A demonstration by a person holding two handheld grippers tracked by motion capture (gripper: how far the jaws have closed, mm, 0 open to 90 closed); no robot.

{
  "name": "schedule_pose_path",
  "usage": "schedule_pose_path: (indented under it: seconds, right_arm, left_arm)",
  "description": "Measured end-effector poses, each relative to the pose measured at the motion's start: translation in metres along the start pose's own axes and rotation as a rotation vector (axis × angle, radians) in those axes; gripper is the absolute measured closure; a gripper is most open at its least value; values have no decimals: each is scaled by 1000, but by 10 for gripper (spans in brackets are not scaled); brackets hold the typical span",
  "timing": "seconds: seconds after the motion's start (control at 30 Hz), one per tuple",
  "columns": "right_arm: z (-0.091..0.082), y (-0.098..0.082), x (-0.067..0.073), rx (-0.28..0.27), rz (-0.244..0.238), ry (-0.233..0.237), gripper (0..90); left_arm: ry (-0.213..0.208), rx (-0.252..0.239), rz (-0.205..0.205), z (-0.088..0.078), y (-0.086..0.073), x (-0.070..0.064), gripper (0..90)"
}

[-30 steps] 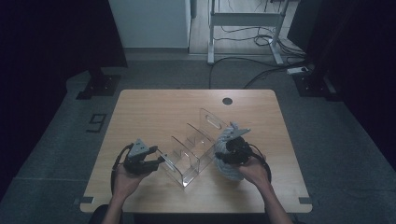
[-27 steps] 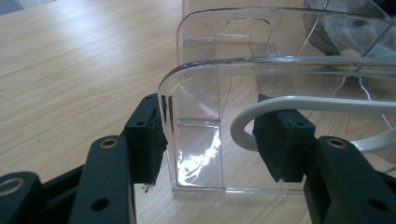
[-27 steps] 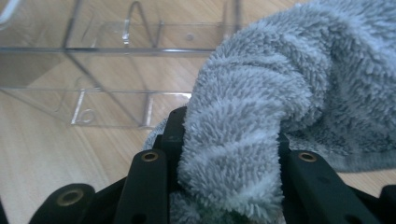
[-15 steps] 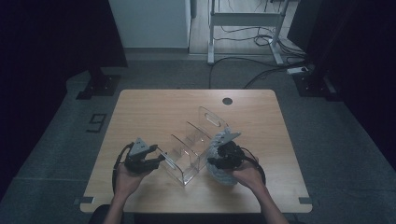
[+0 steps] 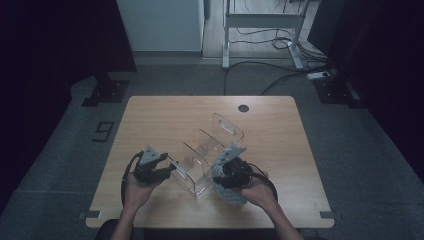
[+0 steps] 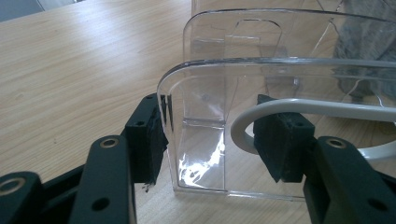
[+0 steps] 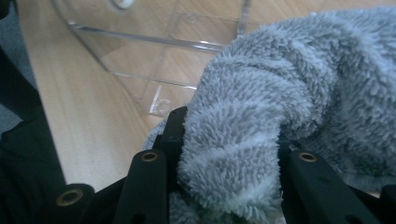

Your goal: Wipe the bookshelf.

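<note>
Both grippers are black: the left gripper (image 5: 167, 170) and right gripper (image 5: 220, 175) carry grey three-cornered plates, brass-ringed screw holes, trailing black cables.

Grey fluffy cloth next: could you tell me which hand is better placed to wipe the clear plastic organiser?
Right: its gripper already clamps the grey fluffy cloth beside the clear plastic organiser; the left gripper steadies its end wall.

The counter (image 5: 165, 120) is a rectangular light-wood top with rounded corners and a small dark round hole (image 5: 243, 108) near the middle of its far edge. A clear acrylic divided organizer (image 5: 207, 150) stands on the counter, running diagonally from near centre toward the far right. A fluffy grey cloth (image 5: 227, 192) rests on the counter at the organizer's near right side.
</note>
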State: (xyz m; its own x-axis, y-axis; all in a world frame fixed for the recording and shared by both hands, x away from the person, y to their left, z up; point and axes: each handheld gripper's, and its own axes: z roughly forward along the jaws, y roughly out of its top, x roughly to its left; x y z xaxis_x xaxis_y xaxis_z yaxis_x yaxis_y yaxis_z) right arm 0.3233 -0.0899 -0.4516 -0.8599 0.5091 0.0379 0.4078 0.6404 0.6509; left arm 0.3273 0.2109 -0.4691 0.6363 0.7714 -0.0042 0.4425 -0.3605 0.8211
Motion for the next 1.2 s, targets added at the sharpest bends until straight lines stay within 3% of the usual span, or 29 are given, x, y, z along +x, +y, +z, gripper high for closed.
schedule_pose_path:
  seconds: [0.9,1.2]
  right_arm:
    - [17,15,57,50,-141,143,626]
    - [12,15,50,79,-138,154,651]
  left_arm:
    - [35,20,-9,0,2,-3,454]
    - [26,7,9,1,1,-1,449]
